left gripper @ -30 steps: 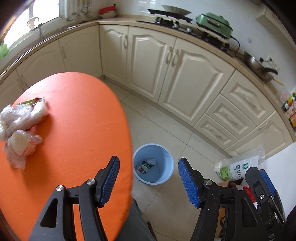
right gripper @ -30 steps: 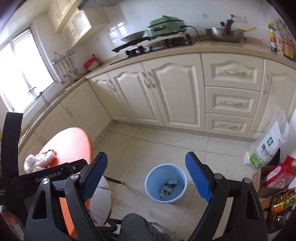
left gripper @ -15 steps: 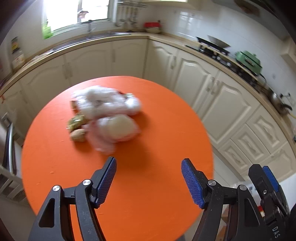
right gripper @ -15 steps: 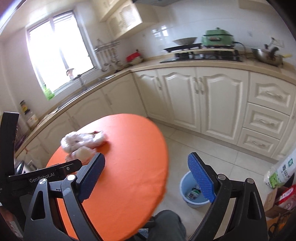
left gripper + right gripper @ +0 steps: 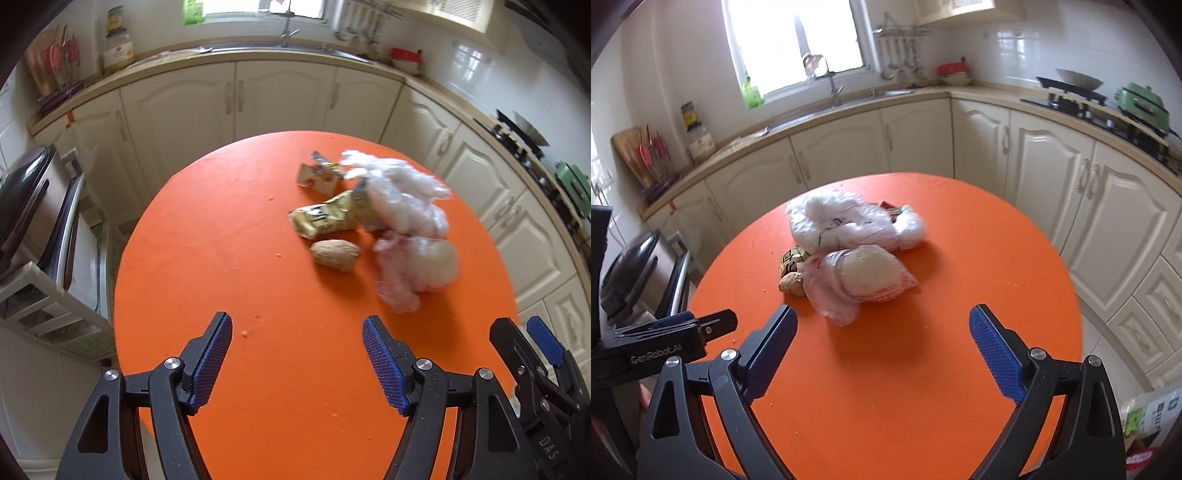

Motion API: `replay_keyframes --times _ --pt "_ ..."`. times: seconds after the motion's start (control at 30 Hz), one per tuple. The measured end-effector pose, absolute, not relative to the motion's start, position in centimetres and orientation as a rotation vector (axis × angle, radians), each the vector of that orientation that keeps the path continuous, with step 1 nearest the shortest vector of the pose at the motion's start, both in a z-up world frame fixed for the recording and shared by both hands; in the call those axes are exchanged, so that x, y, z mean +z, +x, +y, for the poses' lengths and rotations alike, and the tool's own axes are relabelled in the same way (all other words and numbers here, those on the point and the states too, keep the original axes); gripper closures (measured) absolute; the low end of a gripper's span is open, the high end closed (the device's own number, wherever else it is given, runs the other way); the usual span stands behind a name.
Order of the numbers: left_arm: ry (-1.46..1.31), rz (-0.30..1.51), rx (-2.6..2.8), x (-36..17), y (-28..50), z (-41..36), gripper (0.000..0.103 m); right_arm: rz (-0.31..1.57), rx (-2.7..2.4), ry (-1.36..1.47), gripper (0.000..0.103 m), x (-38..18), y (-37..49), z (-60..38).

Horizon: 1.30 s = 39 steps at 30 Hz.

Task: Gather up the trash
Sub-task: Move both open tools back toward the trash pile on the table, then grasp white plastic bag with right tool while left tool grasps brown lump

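A pile of trash lies on the round orange table: a crumpled white plastic bag, a pinkish bag holding a pale lump, a yellow wrapper, a small torn packet and a brown lump. My left gripper is open and empty above the table's near part, short of the pile. My right gripper is open and empty, just short of the pinkish bag. The white bag lies behind it.
Cream kitchen cabinets wrap round the table on the far and right sides. A sink and window are at the back, a stove with a green pot at right. An appliance on a rack stands left of the table.
Both grippers have swung from the blue bin on the floor to the orange table. The trash pile now lies ahead of them. Both jaws stay open.
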<state>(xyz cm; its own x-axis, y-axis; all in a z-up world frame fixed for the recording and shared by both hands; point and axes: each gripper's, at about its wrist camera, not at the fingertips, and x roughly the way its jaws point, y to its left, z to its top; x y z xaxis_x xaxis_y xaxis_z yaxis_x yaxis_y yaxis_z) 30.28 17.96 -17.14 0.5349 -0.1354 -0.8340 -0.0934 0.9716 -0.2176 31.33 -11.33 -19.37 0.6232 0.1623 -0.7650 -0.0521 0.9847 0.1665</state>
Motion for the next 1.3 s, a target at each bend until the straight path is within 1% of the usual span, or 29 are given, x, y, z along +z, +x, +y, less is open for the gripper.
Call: replay_keyframes --times 0.2,0.33,0.5,0.53,0.57,0.67,0.7,0.77,0.9,0.97,1.07,1.2,1.3 --pt "-0.316 1.077 0.015 -18.9 34.6 20.1 0.034 0.997 0.162 0.103 0.007 -23.1 36.1 -9.1" --pt "-0.324 1.121 0.013 -20.0 37.1 21.4 0.034 1.034 0.150 0.056 0.007 -25.0 39.1 -7.8" --pt "-0.334 1.146 0.000 -21.0 40.0 21.2 0.034 1.041 0.157 0.045 0.007 -26.7 40.3 -7.4" --pt "-0.332 1.150 -0.003 -21.2 40.3 21.1 0.034 1.029 0.158 0.053 0.011 -26.7 40.3 -7.5" --pt "-0.331 1.154 -0.007 -21.4 40.6 21.0 0.034 1.017 0.157 0.064 0.022 -26.6 40.3 -7.8" --pt "-0.336 1.164 -0.017 -21.8 40.4 20.8 0.034 1.002 0.168 0.082 0.035 -26.1 40.0 -8.3" --pt "-0.335 1.163 -0.019 -21.8 40.7 20.5 0.034 0.998 0.176 0.089 0.036 -26.0 39.9 -8.6" --pt "-0.329 1.158 -0.020 -21.7 40.9 20.0 0.034 0.989 0.188 0.117 0.044 -25.8 39.5 -9.3" --pt "-0.324 1.153 -0.029 -21.7 41.4 19.0 0.034 0.971 0.199 0.165 0.052 -25.1 38.7 -10.7" --pt "-0.307 1.151 -0.033 -21.7 41.9 17.8 0.034 0.951 0.204 0.185 0.059 -24.4 38.2 -11.6" --pt "-0.295 1.151 -0.044 -22.1 42.9 16.5 0.034 0.922 0.197 0.208 0.063 -23.5 37.8 -12.8" --pt "-0.271 1.154 -0.051 -22.8 44.1 15.2 0.032 0.933 0.239 0.204 0.062 -23.7 38.3 -13.4" --pt "-0.256 1.152 -0.046 -23.3 44.6 14.8 0.030 0.950 0.245 0.220 0.051 -24.2 39.0 -13.7"
